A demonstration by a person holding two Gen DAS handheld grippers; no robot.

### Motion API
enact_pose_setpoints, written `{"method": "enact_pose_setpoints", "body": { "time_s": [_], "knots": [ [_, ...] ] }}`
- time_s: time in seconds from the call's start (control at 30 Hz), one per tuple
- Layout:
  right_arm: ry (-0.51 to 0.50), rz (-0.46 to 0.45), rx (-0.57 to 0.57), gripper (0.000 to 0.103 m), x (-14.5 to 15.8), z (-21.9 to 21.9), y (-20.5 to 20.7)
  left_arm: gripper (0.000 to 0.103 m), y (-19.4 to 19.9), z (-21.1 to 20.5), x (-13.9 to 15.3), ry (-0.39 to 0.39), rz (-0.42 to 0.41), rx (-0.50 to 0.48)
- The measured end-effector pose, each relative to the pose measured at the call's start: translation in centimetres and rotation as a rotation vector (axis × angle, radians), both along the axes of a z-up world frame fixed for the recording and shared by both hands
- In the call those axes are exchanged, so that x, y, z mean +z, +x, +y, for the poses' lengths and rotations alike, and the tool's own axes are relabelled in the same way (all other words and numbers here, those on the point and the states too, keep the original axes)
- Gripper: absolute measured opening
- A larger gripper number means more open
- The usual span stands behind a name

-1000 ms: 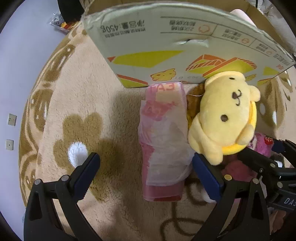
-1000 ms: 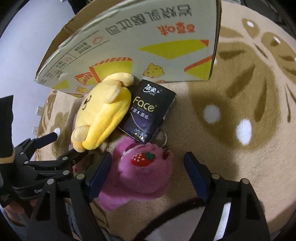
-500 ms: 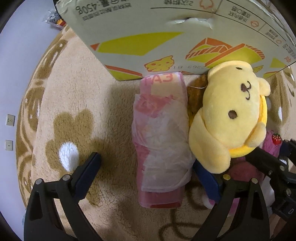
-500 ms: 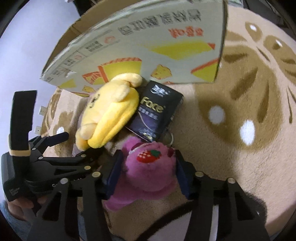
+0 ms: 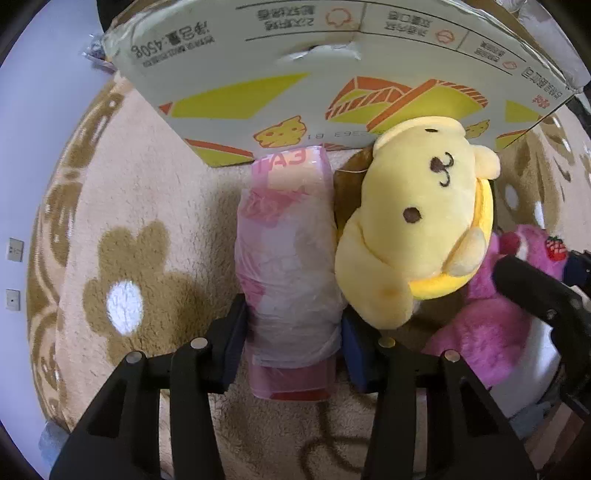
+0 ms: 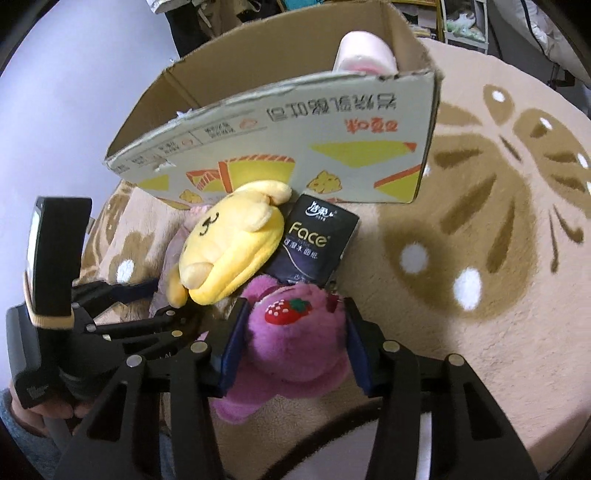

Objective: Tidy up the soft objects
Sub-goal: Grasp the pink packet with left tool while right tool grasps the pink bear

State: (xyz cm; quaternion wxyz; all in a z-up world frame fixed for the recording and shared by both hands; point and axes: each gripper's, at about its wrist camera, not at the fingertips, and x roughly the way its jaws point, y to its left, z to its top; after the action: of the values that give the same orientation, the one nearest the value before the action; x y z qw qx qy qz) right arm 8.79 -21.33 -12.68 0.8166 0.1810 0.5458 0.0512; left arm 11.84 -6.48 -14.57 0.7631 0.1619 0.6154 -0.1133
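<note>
My left gripper [image 5: 293, 332] is shut on a pink tissue pack [image 5: 288, 258] that lies on the rug in front of the cardboard box [image 5: 295, 92]. A yellow dog plush [image 5: 417, 229] leans against the pack's right side. My right gripper [image 6: 291, 343] is shut on a purple strawberry bear plush [image 6: 291, 343], which also shows in the left wrist view [image 5: 517, 302]. A black "Face" tissue pack [image 6: 310, 243] lies between the bear and the box [image 6: 295, 147]. The yellow plush [image 6: 229, 243] lies left of it. The left gripper [image 6: 122, 291] shows at lower left.
A beige rug with brown flower patterns [image 6: 480, 258] covers the floor. The open box holds a pink-and-white soft item [image 6: 365, 51]. A white wall with sockets [image 5: 14, 251] stands at the left. Clutter [image 6: 461, 22] lies behind the box.
Both grippers closed: the left on the pink tissue pack, the right on the purple bear. The right view rose, showing the box's inside.
</note>
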Motion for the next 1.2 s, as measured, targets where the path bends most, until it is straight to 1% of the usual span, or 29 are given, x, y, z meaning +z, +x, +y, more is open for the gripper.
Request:
{"method": "enact_pose_setpoints", "body": {
  "time_s": [0.1,0.23,0.3,0.37,0.4,0.47,0.63,0.7,0.73,0.83,0.9,1.0,1.1,1.2],
  "knots": [
    [-0.019,-0.023,-0.004,0.052,0.6,0.0,0.0,0.044,-0.6,-0.2,0.2,0.002,-0.021,0.0],
    [-0.034,-0.062,-0.003,0.051,1.6,-0.6,-0.7,0.04,-1.7,0.5,0.9,-0.012,-0.04,0.036],
    [-0.037,-0.084,-0.005,0.051,2.2,-1.0,-1.0,0.025,-2.3,0.7,1.4,-0.001,-0.061,0.046],
    [-0.036,-0.107,-0.009,0.051,2.9,-1.7,-1.4,0.019,-2.8,1.0,2.0,0.005,-0.081,0.058],
    [-0.035,-0.115,-0.011,0.051,3.2,-1.9,-1.5,0.017,-3.0,1.2,2.3,0.0,-0.082,0.066],
    [-0.035,-0.127,-0.017,0.051,3.6,-2.2,-1.7,0.016,-3.3,1.5,2.5,-0.027,-0.067,0.078],
    [-0.033,-0.144,-0.027,0.051,4.2,-2.9,-2.5,0.015,-3.4,2.6,3.3,-0.042,-0.067,0.115],
    [-0.033,-0.16,-0.032,0.051,4.7,-3.2,-2.8,0.015,-3.3,3.2,4.1,-0.049,-0.083,0.132],
    [-0.032,-0.168,-0.034,0.051,5.0,-3.4,-3.1,0.015,-3.0,2.6,4.2,-0.048,-0.092,0.137],
    [-0.028,-0.206,-0.049,0.051,5.7,-3.3,-3.1,0.015,-3.5,2.6,5.5,-0.064,-0.132,0.151],
    [-0.026,-0.23,-0.059,0.051,6.3,-3.6,-3.3,0.015,-4.0,2.9,6.9,-0.096,-0.173,0.157],
    [-0.023,-0.266,-0.074,0.051,7.4,-4.0,-3.2,0.015,-4.6,2.8,9.0,-0.106,-0.25,0.149],
    [-0.016,-0.298,-0.087,0.051,8.3,-4.3,-3.1,0.015,-5.0,2.6,10.5,-0.126,-0.295,0.145],
    [-0.024,-0.328,-0.089,0.051,9.3,-4.5,-2.9,0.015,-4.0,2.6,11.6,-0.139,-0.332,0.141]
  ]
}}
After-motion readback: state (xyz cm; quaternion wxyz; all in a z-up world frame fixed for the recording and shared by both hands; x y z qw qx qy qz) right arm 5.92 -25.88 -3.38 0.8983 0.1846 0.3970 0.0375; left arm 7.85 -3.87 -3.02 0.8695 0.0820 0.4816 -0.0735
